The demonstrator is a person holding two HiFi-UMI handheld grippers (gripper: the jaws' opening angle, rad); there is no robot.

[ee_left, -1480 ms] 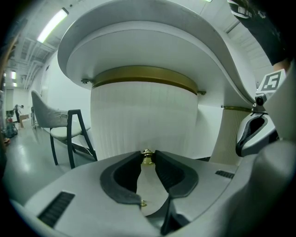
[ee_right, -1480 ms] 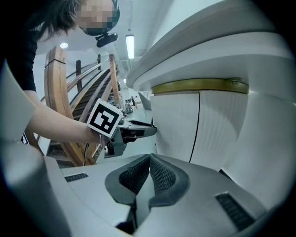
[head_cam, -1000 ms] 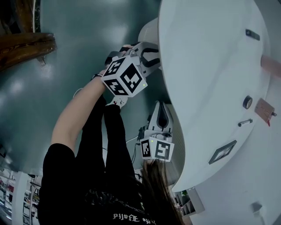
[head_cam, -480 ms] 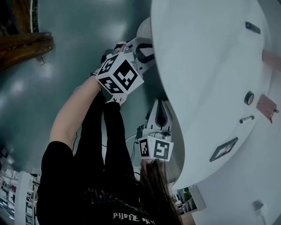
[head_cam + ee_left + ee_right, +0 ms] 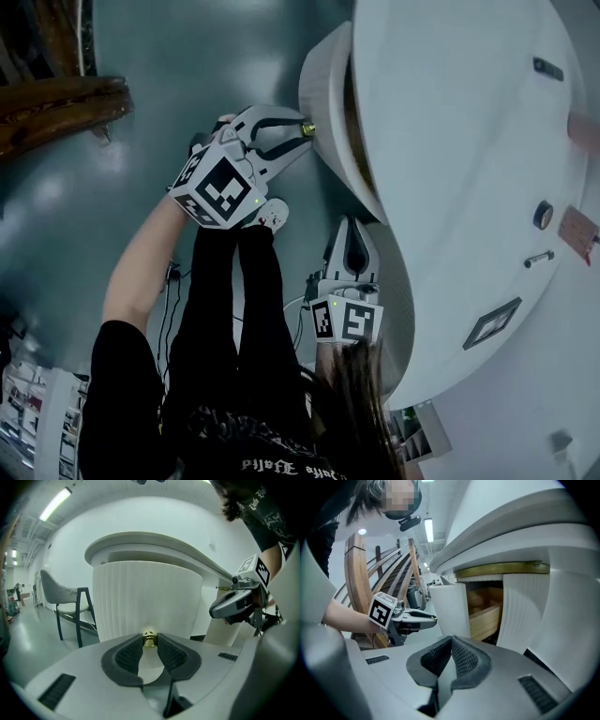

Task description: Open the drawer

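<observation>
Drawer [image 5: 324, 108] ajar, interior mostly hidden beneath tabletop [image 5: 450, 141]; left tool [image 5: 301, 131] clamped on brass knob [image 5: 149, 640], right tool [image 5: 450, 643] together, empty.

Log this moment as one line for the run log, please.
left gripper: shut on brass knob | drawer: partly open, wooden inside showing | right gripper: shut, empty

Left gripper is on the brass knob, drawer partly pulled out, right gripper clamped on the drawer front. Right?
Not quite. The right gripper grips nothing: the right gripper view shows its jaws together and empty, apart from the drawer front. The rest holds: the left gripper is on the brass knob, with the drawer partly pulled out.
</observation>
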